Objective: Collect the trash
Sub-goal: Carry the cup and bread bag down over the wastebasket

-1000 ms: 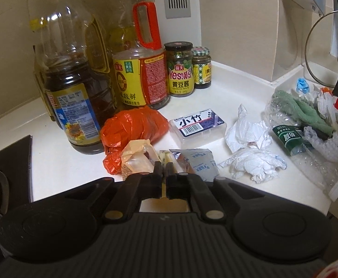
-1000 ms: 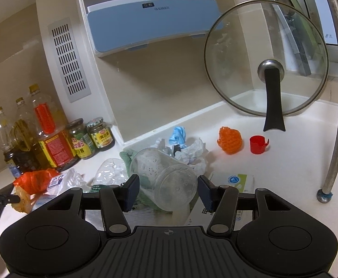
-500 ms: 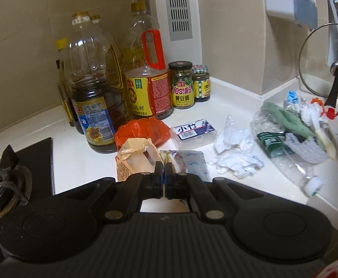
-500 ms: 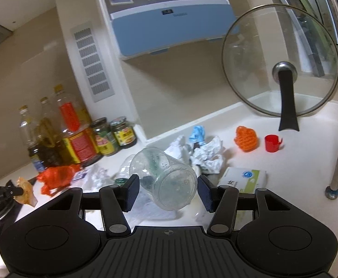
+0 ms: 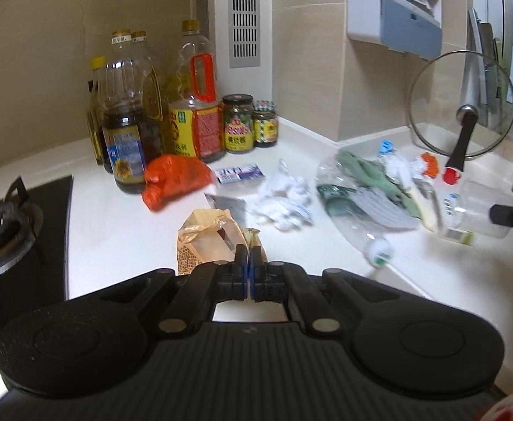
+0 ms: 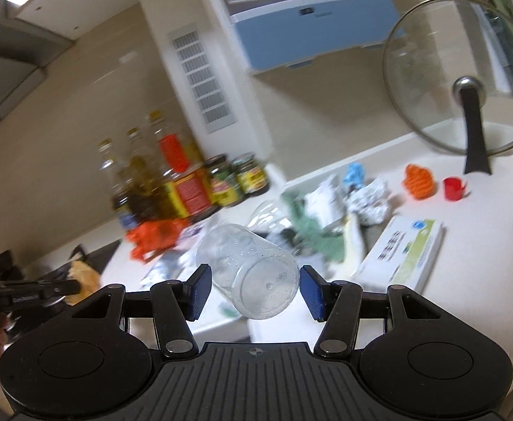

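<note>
My left gripper [image 5: 248, 252] is shut on a crumpled tan food wrapper [image 5: 207, 238] and holds it above the white counter [image 5: 123, 224], in front of the trash pile. The right wrist view shows that wrapper [image 6: 84, 275] at the far left, hanging from the left gripper's tip. My right gripper [image 6: 256, 286] is shut on a clear plastic jar [image 6: 252, 266], which lies sideways between the blue pads, lifted off the counter. In the left wrist view the jar [image 5: 481, 207] is at the right edge.
On the counter lie an orange plastic bag [image 5: 175, 179], crumpled tissues [image 5: 284, 200], a crushed clear bottle [image 5: 361, 196] and a flat white-green box [image 6: 403, 252]. Oil bottles [image 5: 126, 133] and sauce jars [image 5: 237, 122] stand at the back. A glass lid [image 5: 463, 105] leans right. A stove burner [image 5: 0, 231] sits left.
The left gripper has pulled back and up from the pile, carrying the wrapper away from the orange bag. The right gripper has drawn back and swung with the jar, tilting the view.
</note>
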Demonstrator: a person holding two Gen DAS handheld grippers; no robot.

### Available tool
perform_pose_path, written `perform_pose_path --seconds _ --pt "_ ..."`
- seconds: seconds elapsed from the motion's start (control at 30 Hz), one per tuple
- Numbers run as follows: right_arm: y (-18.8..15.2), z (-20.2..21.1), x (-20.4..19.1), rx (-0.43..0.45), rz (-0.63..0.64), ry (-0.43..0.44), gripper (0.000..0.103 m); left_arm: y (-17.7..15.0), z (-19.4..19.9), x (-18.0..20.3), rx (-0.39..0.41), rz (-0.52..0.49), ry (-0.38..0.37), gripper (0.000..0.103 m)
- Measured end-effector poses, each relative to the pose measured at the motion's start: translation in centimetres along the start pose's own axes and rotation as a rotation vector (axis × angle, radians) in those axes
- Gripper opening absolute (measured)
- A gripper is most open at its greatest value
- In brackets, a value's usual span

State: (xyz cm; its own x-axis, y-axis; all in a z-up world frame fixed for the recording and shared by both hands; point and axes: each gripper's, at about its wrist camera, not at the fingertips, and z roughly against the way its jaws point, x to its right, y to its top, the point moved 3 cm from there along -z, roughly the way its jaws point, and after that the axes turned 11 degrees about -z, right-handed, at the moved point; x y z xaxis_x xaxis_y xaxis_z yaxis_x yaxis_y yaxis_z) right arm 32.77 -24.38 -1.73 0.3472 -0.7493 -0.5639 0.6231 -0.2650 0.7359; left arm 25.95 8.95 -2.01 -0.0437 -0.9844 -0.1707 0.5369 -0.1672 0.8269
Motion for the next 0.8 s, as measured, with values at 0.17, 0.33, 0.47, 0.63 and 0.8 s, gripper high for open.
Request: perform_pose_path --seconds 0.17,0.33,0.47,0.63,0.8 --pt "-2.4 0.7 -1.6 -0.083 0.005 0.055 0.055 -2.2 2.3 2.3 -0.024 0.042 -0.014 0.001" --pt "-4.8 0.6 -2.6 -0.165 0.017 0.083 0.055 -4.7 3.8 3.9 -0.063 0.094 -0.018 0.001" --pt "-6.9 0.3 -2.9 -0.219 0.037 0.062 0.055 -6.6 4.3 4.9 -0.101 0.127 -0.029 0.001" --pt "-9.4 -0.2 -3.3 -0.266 0.069 0.024 0.055 -8.6 4.2 5.8 -0.142 0.167 -0.065 0.001" --pt "-11.7 -0.7 -3.7 -0.308 0.08 -0.004 0.055 -10.3 3.5 6.7 -0.181 0.171 -0.116 0.001"
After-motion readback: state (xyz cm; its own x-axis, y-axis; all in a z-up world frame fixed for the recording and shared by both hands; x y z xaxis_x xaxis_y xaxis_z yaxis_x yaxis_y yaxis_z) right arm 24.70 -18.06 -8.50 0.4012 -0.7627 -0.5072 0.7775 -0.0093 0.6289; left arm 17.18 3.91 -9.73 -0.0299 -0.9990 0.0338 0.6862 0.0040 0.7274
